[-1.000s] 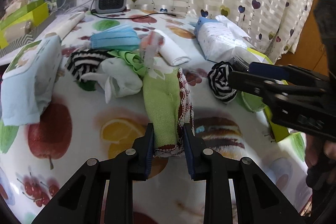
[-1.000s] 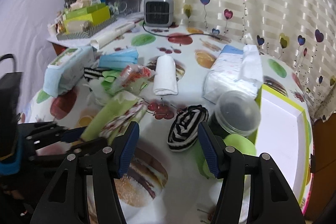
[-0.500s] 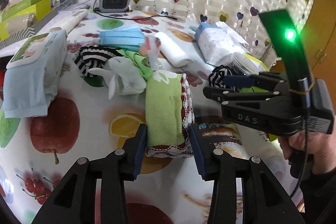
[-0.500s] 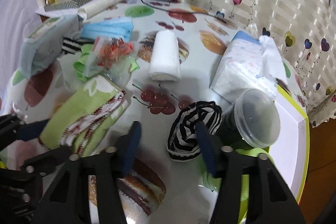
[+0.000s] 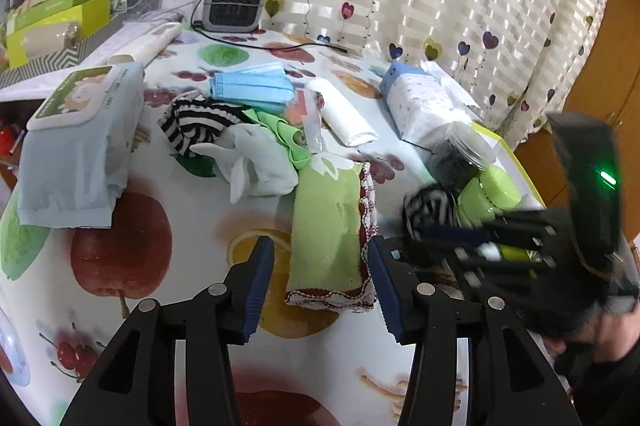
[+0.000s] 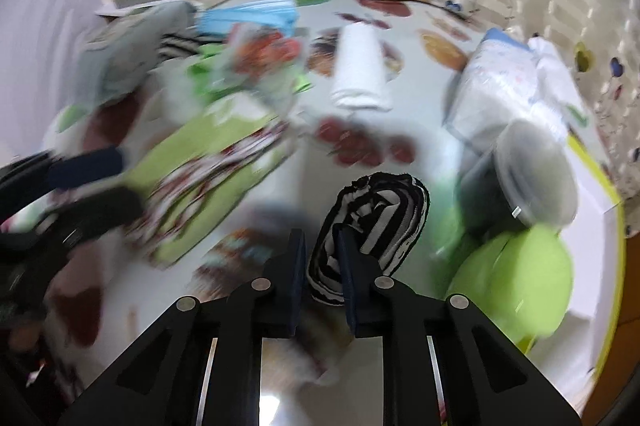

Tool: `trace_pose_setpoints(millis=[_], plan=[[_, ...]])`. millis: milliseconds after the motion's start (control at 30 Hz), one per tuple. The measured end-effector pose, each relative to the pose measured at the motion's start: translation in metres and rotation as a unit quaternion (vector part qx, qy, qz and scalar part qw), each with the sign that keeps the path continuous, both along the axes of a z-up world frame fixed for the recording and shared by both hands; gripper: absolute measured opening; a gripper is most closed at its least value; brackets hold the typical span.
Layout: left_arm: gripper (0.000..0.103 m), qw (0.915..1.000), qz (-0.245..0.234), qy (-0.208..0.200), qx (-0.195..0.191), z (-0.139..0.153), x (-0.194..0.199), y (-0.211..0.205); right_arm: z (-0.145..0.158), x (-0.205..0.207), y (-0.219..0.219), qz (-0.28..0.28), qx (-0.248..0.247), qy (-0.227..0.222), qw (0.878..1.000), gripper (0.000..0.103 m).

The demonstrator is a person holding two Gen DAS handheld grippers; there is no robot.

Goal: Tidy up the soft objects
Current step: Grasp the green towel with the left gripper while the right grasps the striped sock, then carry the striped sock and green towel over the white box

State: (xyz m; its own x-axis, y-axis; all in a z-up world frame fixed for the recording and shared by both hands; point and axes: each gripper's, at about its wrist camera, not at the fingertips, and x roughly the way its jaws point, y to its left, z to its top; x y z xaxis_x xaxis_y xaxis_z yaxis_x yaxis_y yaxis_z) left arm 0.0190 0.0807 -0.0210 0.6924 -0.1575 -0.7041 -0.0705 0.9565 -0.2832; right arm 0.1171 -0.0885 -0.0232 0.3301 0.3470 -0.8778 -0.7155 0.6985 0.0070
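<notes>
Right gripper [image 6: 322,258] clamps the striped sock roll [image 6: 374,216]; left gripper [image 5: 320,262] stands wide open.
The folded green cloth [image 5: 328,226] lies untouched between the left fingers on the fruit-print tablecloth [image 5: 180,246]; the roll sits beside a lidded jar [image 6: 524,178].

Bright, even indoor light; fisheye bending at the edges (right wrist view heavily motion-blurred, left mostly sharp).

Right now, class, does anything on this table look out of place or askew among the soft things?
Yes. The dark jar lies tipped on its side against the tissue pack, hard among soft things. Mid-table, a striped cloth, white cloth and blue masks sit in a jumbled heap.
</notes>
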Motion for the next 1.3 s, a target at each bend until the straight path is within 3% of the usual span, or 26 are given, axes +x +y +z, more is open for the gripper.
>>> trace_pose_setpoints(millis=[133, 200, 333, 600, 667, 700, 767, 867, 1033, 1300], plan=[[0.049, 0.9999, -0.006, 0.011, -0.005, -0.006, 0.008, -0.002, 0.002, -0.018, -0.008, 0.022, 0.026, 0.025, 0.999, 0.018], [0.049, 0.9998, -0.01, 0.013, -0.006, -0.008, 0.011, -0.004, 0.01, -0.026, -0.014, 0.011, 0.034, 0.002, 0.999, 0.019], [0.05, 0.9997, -0.017, 0.021, 0.0, -0.012, 0.019, -0.01, 0.022, -0.031, -0.021, -0.006, 0.044, -0.037, 0.998, 0.044], [0.05, 0.9988, -0.026, 0.032, 0.026, -0.02, 0.025, -0.022, -0.002, -0.012, -0.017, -0.044, 0.016, -0.016, 0.999, 0.045], [0.039, 0.9987, -0.027, 0.032, 0.03, -0.02, 0.024, -0.025, -0.006, -0.011, -0.019, -0.047, 0.017, -0.016, 0.999, 0.045], [0.039, 0.9986, -0.03, 0.032, 0.028, -0.02, 0.024, -0.026, -0.006, -0.012, -0.018, -0.046, 0.014, -0.017, 0.999, 0.044], [0.034, 0.9986, -0.029, 0.031, 0.032, -0.018, 0.022, -0.029, -0.006, -0.014, -0.017, -0.043, 0.008, -0.025, 0.999, 0.026], [0.029, 0.9987, -0.028, 0.029, 0.033, -0.015, 0.018, -0.031, -0.005, -0.018, -0.017, -0.038, 0.012, -0.024, 0.999, 0.017], [0.025, 0.9988, -0.027, 0.02, 0.036, -0.006, 0.009, -0.034, 0.002, -0.027, -0.022, -0.031, 0.026, -0.027, 0.999, 0.015], [0.025, 0.9985, -0.031, -0.029, 0.034, 0.027, -0.008, -0.04, 0.041, -0.043, -0.032, -0.034, 0.061, -0.075, 0.995, 0.015]])
